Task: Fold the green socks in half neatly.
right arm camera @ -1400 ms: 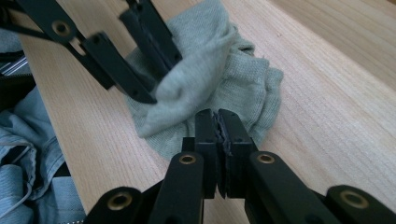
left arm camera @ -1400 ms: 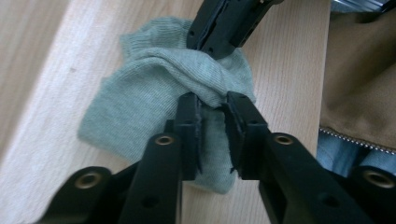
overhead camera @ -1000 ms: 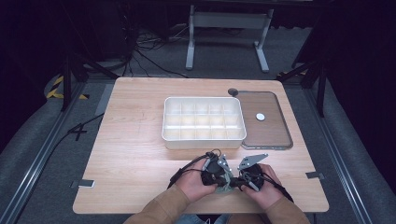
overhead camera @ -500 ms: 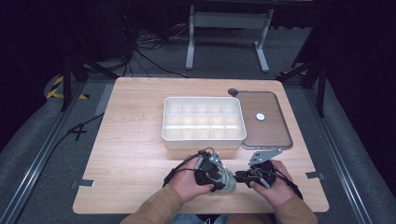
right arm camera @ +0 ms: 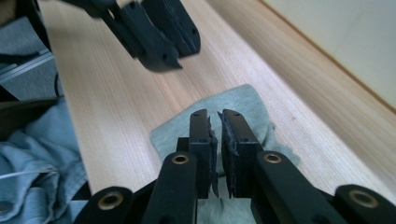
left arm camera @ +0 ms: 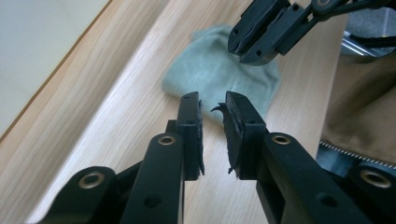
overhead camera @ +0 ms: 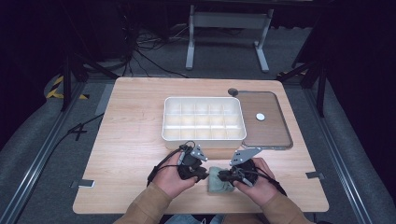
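Near edge of the wooden table [overhead camera: 126, 140]: a small grey-green cloth [overhead camera: 219, 181], bunched or loosely folded, lies flat on the wood between the two hands, close to the person's side.

Left gripper [left arm camera: 212, 109]: jaws have just been closing and now stand a narrow gap apart. Nothing is between them; the tips hang just short of the near edge of the cloth [left arm camera: 219, 70]. In the high view this gripper [overhead camera: 198, 173] sits at the cloth's left side.

Right gripper [right arm camera: 215, 122]: jaws have just been closing and are almost together, a thin slit left. In its own view they hover over the cloth [right arm camera: 243, 109], and no fabric shows pinched between the pads. In the high view it [overhead camera: 224, 176] lies at the cloth's right side.

Farther off: a white compartment box [overhead camera: 204, 119], its cells looking empty, and to its right a clear lid [overhead camera: 275, 130] with a small white knob, lying flat on the table.

Judgement: the step in hand looks like handling or folding the cloth, with both grippers between grips. The next move calls for opening a pair of jaws wider, lowering onto a cloth edge or corner, and pinching a single layer without dragging the bundle across the wood.
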A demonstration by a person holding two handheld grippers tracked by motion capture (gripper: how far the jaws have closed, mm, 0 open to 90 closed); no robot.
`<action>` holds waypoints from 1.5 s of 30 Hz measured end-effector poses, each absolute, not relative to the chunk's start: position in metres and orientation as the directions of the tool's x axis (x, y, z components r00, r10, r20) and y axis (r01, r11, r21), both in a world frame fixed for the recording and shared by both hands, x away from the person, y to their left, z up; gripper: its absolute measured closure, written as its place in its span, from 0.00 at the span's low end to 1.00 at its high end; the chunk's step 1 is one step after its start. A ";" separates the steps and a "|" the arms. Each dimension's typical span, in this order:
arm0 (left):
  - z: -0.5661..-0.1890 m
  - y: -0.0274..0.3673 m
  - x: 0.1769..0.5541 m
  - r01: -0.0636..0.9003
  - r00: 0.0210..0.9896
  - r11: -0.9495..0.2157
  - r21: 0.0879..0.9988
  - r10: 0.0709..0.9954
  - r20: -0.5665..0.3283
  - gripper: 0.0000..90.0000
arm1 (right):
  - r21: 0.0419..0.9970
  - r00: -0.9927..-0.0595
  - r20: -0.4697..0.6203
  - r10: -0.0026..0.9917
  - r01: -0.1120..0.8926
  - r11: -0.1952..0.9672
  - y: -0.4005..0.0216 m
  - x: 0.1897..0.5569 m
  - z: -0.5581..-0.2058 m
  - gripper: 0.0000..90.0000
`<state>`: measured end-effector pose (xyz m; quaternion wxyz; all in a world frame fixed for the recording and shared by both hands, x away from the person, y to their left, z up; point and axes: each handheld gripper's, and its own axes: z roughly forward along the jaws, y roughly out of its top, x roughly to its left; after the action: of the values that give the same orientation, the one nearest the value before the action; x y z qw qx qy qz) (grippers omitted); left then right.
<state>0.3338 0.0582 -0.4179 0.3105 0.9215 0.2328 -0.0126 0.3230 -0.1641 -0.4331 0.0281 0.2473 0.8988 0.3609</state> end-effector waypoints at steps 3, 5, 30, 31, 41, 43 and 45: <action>-0.419 0.056 0.333 0.422 0.898 -0.703 0.573 0.412 -0.155 0.87 | 0.625 -0.869 0.115 0.481 0.440 0.645 -0.163 0.328 -0.444 0.94; -0.421 0.052 0.332 0.409 0.904 -0.707 0.577 0.399 -0.152 0.88 | 0.609 -0.869 0.120 0.480 0.447 0.655 -0.163 0.331 -0.452 0.95; -0.447 0.047 0.344 0.418 0.908 -0.775 0.474 0.377 -0.185 0.91 | 0.617 -0.863 0.111 0.493 0.449 0.647 -0.182 0.322 -0.447 0.92; -0.447 0.047 0.344 0.409 0.912 -0.784 0.466 0.366 -0.184 0.91 | 0.604 -0.863 0.105 0.494 0.450 0.658 -0.181 0.322 -0.451 0.92; -0.454 0.036 0.339 0.353 0.936 -0.809 0.470 0.299 -0.188 0.88 | 0.600 -0.870 0.084 0.486 0.434 0.672 -0.177 0.321 -0.456 0.94; -0.453 0.035 0.338 0.335 0.942 -0.810 0.482 0.288 -0.171 0.86 | 0.600 -0.872 0.081 0.483 0.430 0.674 -0.177 0.321 -0.456 0.94; -0.451 0.031 0.337 0.287 0.958 -0.804 0.522 0.248 -0.145 0.85 | 0.602 -0.871 0.074 0.485 0.427 0.675 -0.176 0.320 -0.456 0.94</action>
<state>0.3368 0.0314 -0.4510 0.2800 0.9490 0.1408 -0.0348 0.3200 -0.1763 -0.4564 0.0458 0.2496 0.9140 0.3166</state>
